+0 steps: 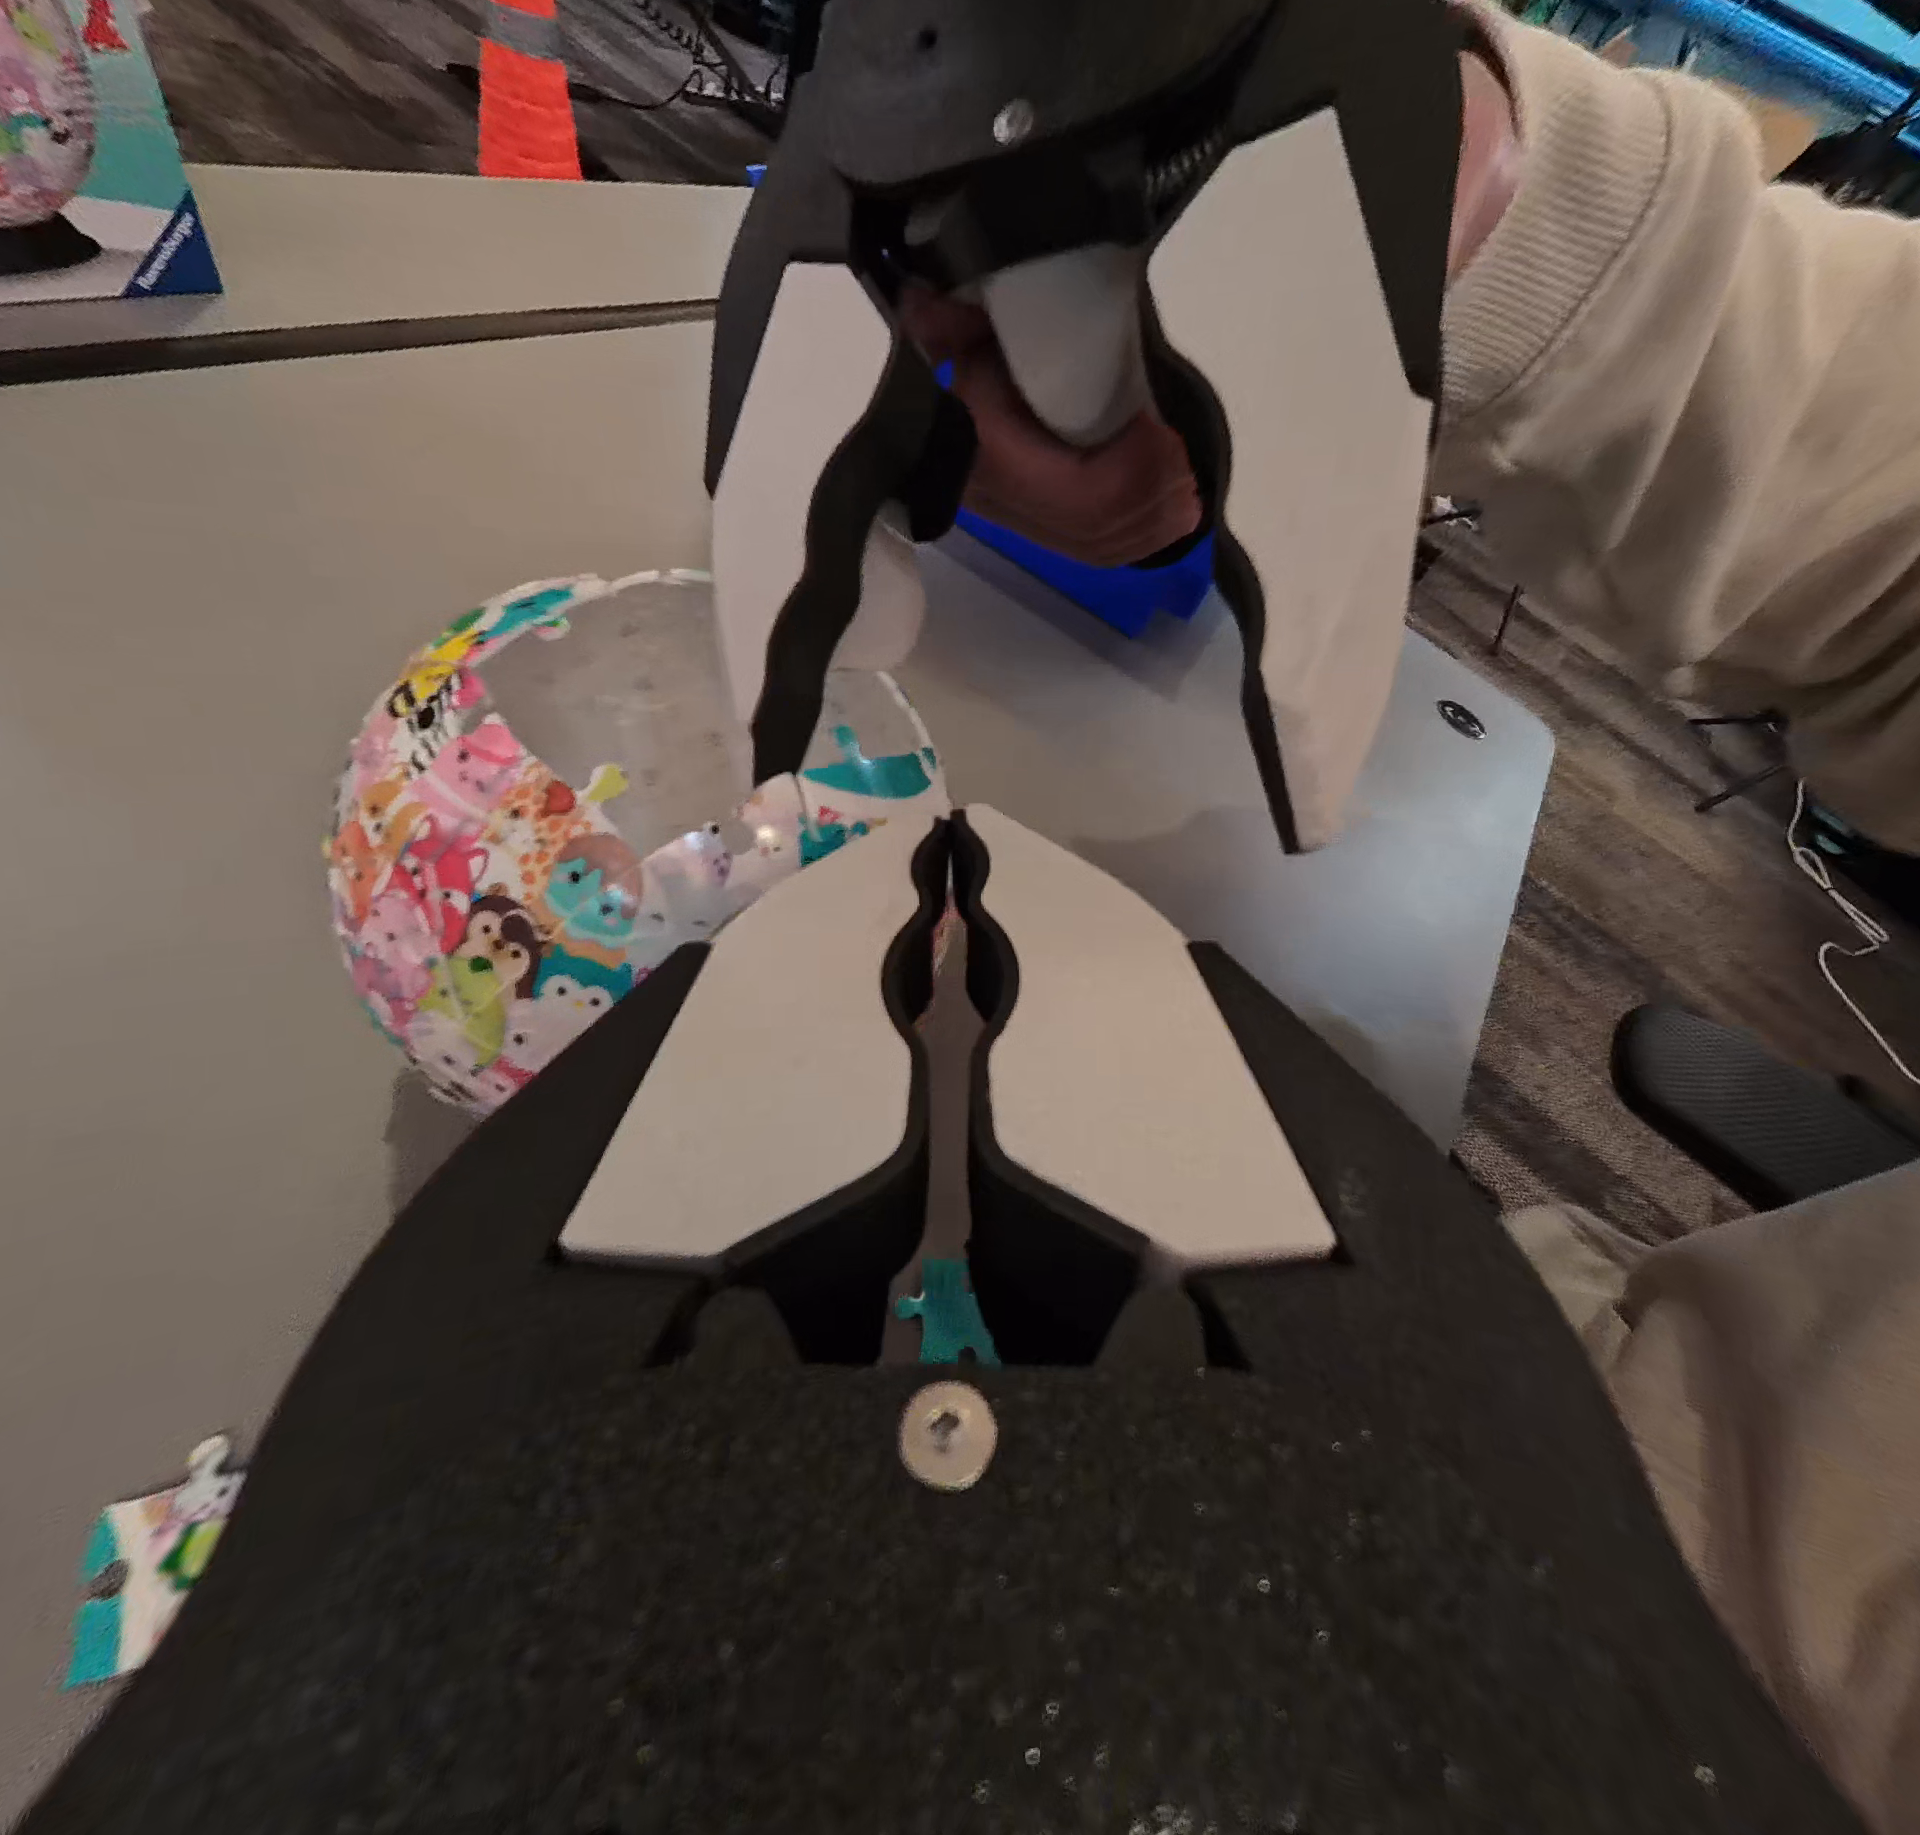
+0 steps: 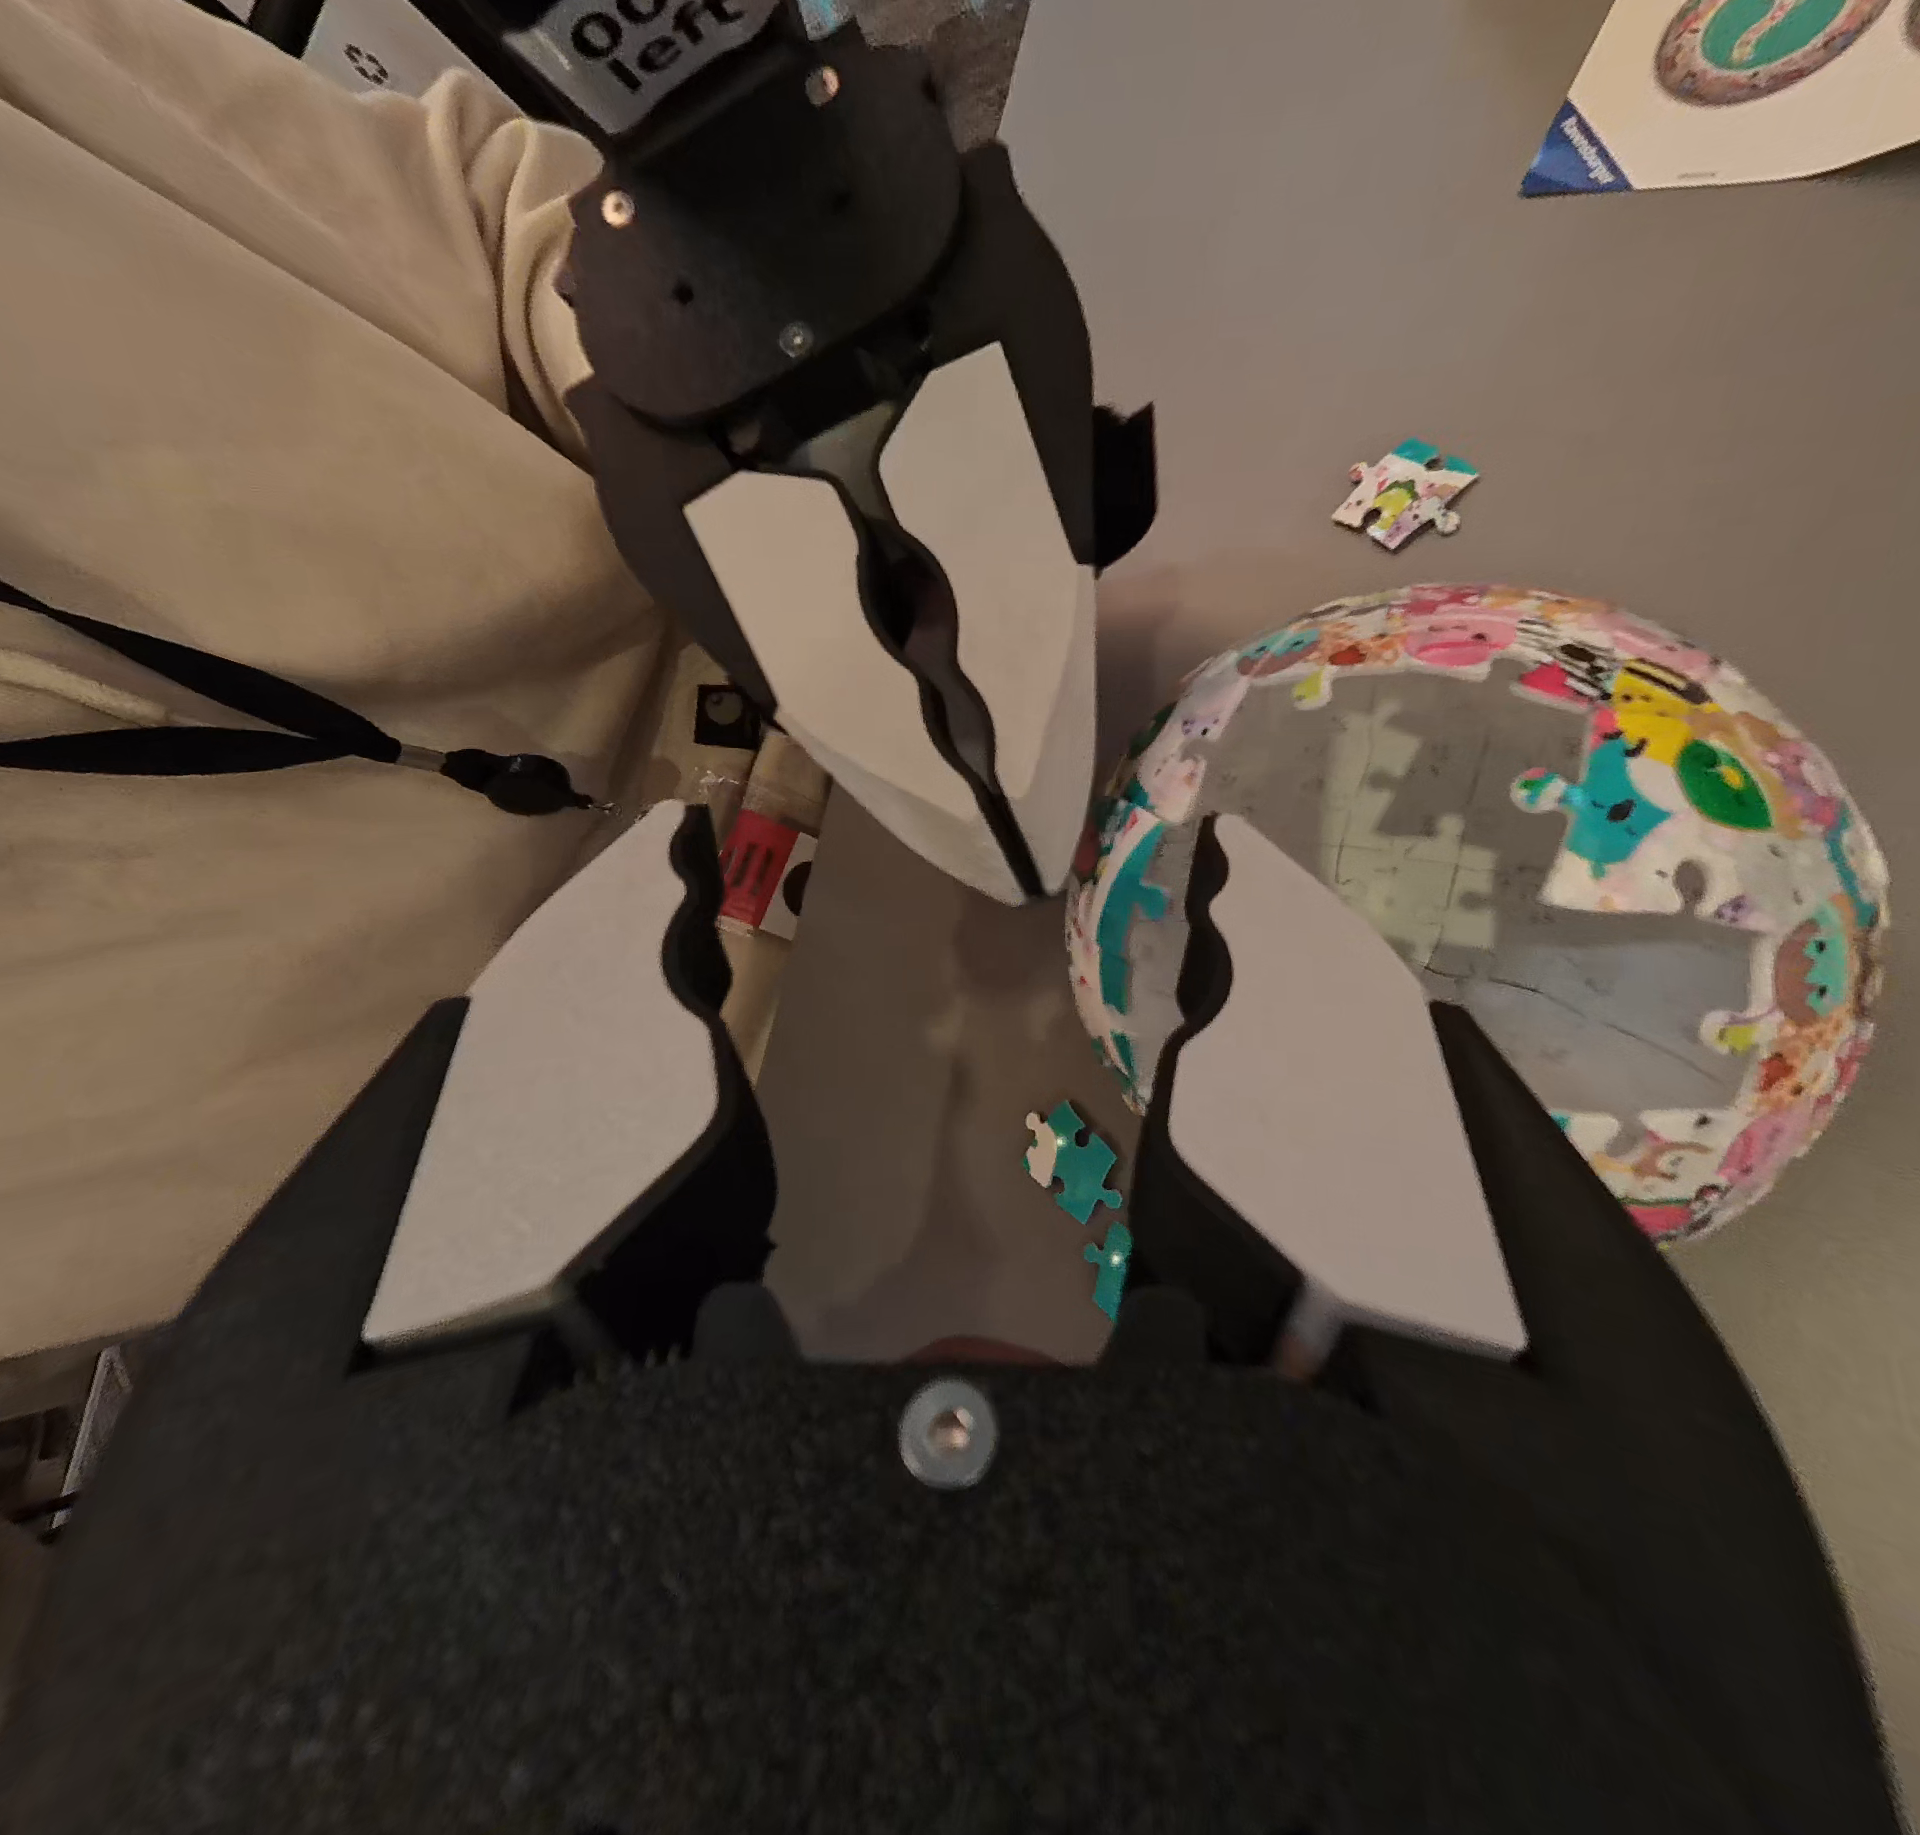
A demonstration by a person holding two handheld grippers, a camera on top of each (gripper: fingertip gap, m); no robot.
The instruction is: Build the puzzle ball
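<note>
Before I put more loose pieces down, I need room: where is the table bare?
Bare table lies between the puzzle ball, the box and the lone colourful piece. It is crowded beside the ball, where the teal pieces lie between the right gripper's open jaws, near the left gripper.

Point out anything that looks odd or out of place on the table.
The puzzle ball is only partly built, with a large gap showing its grey inside. Loose pieces lie on the table: two teal pieces beside the ball and a multicoloured cluster farther off.
</note>
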